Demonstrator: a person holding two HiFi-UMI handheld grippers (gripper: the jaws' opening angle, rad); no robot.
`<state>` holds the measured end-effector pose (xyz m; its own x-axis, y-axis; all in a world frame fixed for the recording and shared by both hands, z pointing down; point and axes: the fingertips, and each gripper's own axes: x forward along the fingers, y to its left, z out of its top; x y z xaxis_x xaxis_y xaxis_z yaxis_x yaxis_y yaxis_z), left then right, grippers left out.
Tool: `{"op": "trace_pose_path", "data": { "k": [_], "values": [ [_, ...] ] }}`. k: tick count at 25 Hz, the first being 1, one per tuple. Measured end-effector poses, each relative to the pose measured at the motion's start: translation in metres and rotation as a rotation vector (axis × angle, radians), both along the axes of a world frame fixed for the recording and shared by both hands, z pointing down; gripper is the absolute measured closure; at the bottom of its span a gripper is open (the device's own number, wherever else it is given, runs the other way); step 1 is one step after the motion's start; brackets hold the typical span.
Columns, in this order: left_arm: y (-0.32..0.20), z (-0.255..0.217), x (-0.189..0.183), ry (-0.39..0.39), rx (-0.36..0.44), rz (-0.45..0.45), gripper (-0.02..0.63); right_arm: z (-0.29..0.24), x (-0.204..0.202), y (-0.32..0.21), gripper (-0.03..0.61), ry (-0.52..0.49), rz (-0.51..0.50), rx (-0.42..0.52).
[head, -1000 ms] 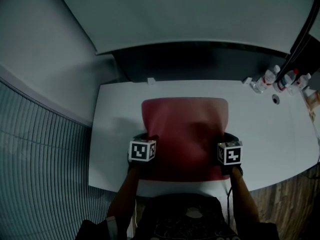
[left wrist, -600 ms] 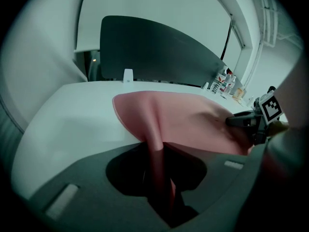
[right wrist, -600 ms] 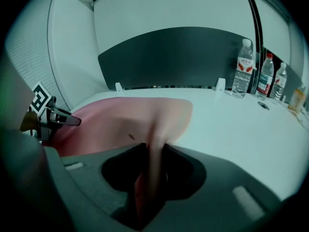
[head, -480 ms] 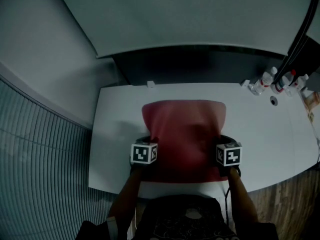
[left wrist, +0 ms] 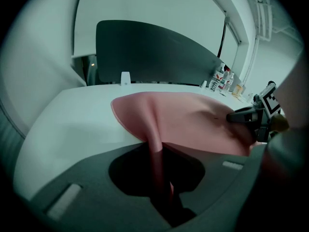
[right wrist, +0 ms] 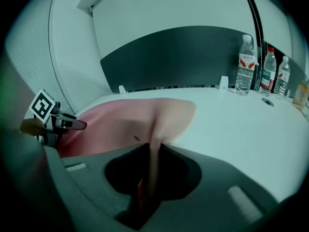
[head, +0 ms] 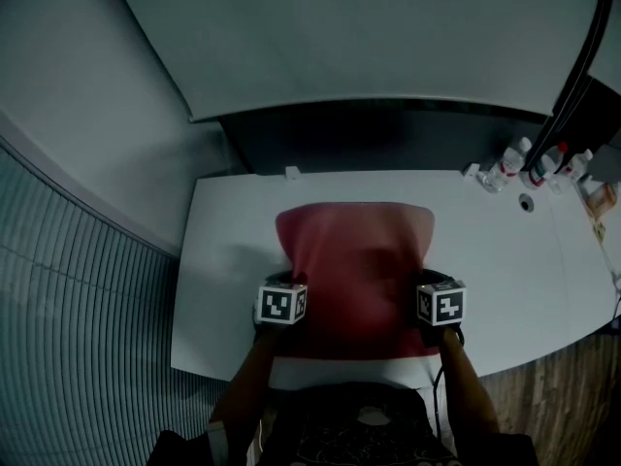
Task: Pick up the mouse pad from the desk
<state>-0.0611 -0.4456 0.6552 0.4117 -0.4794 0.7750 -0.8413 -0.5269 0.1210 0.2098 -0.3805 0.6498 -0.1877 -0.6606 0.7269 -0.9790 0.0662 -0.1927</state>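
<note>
Mouse pad (head: 354, 260) lies mid-frame on the white table (head: 505, 260), its lower edge puckered into a ridge inside each gripper. Left gripper (left wrist: 161, 187) and right gripper (right wrist: 145, 187) are both closing on that fold. Advisable to let both grips seat, then raise them level together.

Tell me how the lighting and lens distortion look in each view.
Head view: dim, bluish, the desk bowed by the wide lens. Left gripper view: fisheye, black corners, the mouse pad in focus. Right gripper view: same dark vignette, bottles sharp.

Head view looks down; gripper views closely share the mouse pad (head: 354, 265).
</note>
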Motion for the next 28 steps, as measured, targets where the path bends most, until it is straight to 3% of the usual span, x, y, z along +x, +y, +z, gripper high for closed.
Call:
{"op": "trace_pose_path", "data": {
  "k": [14,28],
  "values": [
    [0.003,-0.019,0.002,0.046,-0.007,0.013,0.551,-0.018,-0.004,0.002,0.520,-0.030,-0.016,0.024],
    [0.011,-0.049,0.007,0.067,0.047,0.044,0.551,-0.042,-0.006,0.009,0.518,-0.013,-0.008,0.075]
  ]
}}
